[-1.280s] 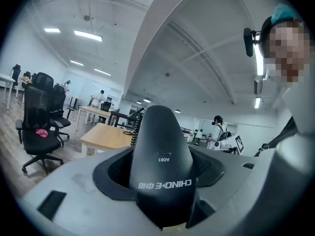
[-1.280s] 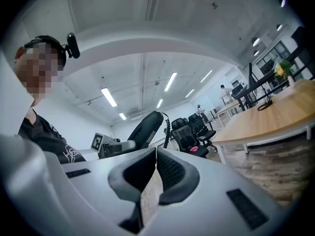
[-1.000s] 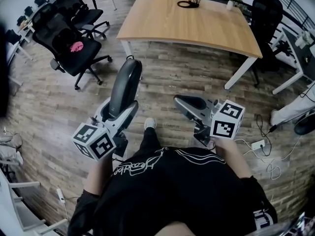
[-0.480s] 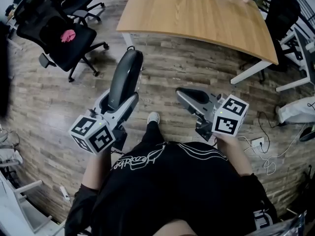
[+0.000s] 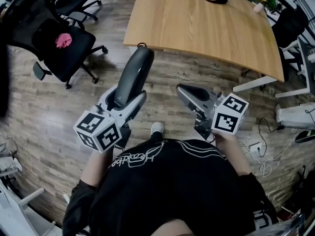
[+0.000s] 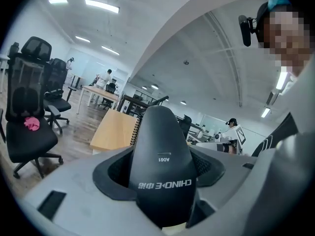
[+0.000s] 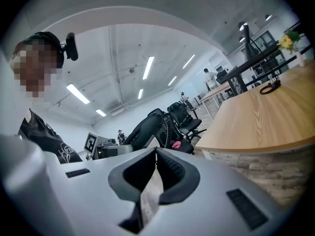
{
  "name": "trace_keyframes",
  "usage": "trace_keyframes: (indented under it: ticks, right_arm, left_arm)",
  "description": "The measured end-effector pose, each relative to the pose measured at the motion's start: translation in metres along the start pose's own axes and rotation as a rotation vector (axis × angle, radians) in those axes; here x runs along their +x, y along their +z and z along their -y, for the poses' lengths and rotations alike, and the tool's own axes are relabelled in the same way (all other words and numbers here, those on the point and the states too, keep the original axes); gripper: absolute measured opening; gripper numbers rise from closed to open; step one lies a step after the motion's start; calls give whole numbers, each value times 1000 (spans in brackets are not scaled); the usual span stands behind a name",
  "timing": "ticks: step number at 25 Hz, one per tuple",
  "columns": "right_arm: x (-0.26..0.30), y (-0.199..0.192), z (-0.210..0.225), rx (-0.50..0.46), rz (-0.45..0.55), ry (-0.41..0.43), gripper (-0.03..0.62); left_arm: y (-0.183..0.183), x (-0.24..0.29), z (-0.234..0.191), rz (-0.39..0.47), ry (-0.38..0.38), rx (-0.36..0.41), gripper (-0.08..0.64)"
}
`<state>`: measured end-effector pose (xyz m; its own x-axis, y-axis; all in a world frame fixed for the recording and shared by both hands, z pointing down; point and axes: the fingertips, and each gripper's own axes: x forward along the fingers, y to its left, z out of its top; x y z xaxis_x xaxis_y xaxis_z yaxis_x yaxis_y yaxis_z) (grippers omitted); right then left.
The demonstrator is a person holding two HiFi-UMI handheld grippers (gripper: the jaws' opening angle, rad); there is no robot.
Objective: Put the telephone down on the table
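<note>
Black, smooth, curved plastic telephone handset [image 6: 160, 161] sits clamped between my left gripper's [image 5: 125, 99] jaws, short of the wooden table [image 5: 197, 23]; my right gripper's [image 7: 154, 154] jaws are pressed together, empty.

My left hand-held gripper [image 5: 123, 98]: pale grey, its cube [image 5: 98, 132] patterned with black-and-white squares. Telephone [image 5: 132, 80]: black, with white lettering. My right hand-held gripper [image 5: 184, 90]: same grey, dark jaws. Far bench [image 5: 197, 23]: light wood top, white legs. Floor [image 5: 54, 107]: grey-brown planks. Far-left chair [image 5: 74, 53]: black, with a pink object [image 5: 62, 40].
</note>
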<state>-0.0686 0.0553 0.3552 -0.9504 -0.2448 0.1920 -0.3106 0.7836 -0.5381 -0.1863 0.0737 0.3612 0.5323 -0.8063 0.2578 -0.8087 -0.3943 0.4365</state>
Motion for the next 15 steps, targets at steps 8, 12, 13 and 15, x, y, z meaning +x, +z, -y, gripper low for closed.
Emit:
trace_keyframes:
  ticks: [8,12,13,15]
  right_arm:
    - [23,25,21,-23,22,-15,40]
    - [19,36,43,-15,43,-26,40]
    - [18,39,51,-11,45,-27,40]
    - [17,46,68,-3,50,-29,40]
  left_arm:
    - [18,33,-31,-9,-9,13,288]
    - [30,58,-39,-15,1,44,288]
    - [33,65,-40,-19,6,50,288]
    - [37,81,-44,-30,14,60,288]
